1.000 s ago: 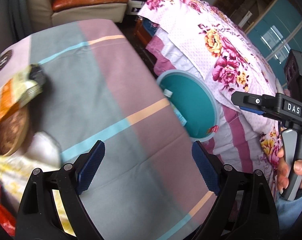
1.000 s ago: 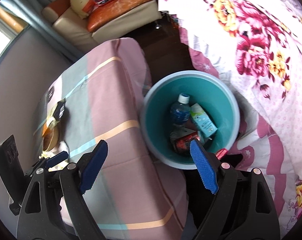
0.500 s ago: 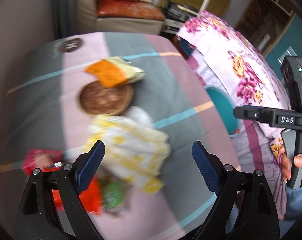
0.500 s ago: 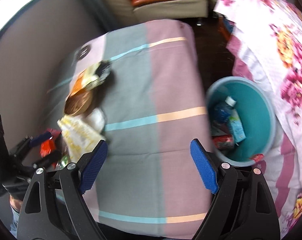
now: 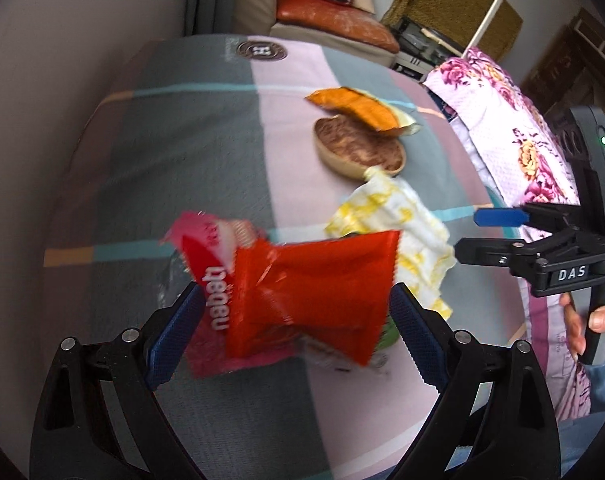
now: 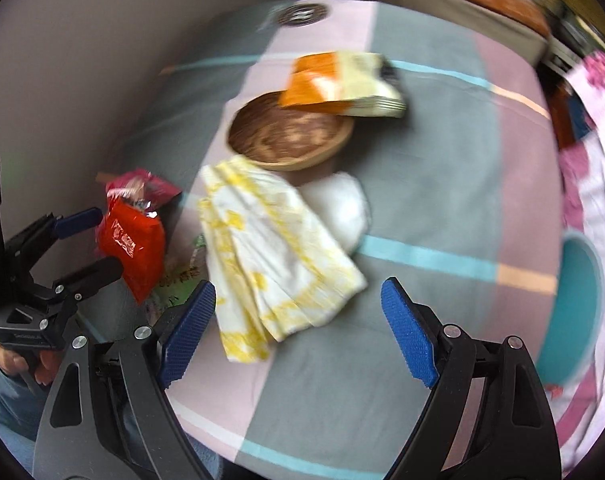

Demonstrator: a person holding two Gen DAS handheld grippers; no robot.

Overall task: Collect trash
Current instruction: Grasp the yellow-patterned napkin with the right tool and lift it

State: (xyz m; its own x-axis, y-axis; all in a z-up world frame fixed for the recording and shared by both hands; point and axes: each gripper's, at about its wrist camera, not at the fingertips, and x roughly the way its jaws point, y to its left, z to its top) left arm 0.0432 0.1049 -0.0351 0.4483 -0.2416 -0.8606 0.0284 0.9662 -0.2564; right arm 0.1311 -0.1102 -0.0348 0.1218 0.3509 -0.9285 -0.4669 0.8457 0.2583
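Left gripper (image 5: 294, 320) fingers spread wide, red wrapper (image 5: 310, 296) seen btwn them, not gripped. Right gripper (image 6: 298, 332) fingers released above yellow napkin (image 6: 270, 252).

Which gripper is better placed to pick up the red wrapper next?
Left. The left gripper has open jaws on either side of the red wrapper, while the right gripper sits over the yellow cloth.
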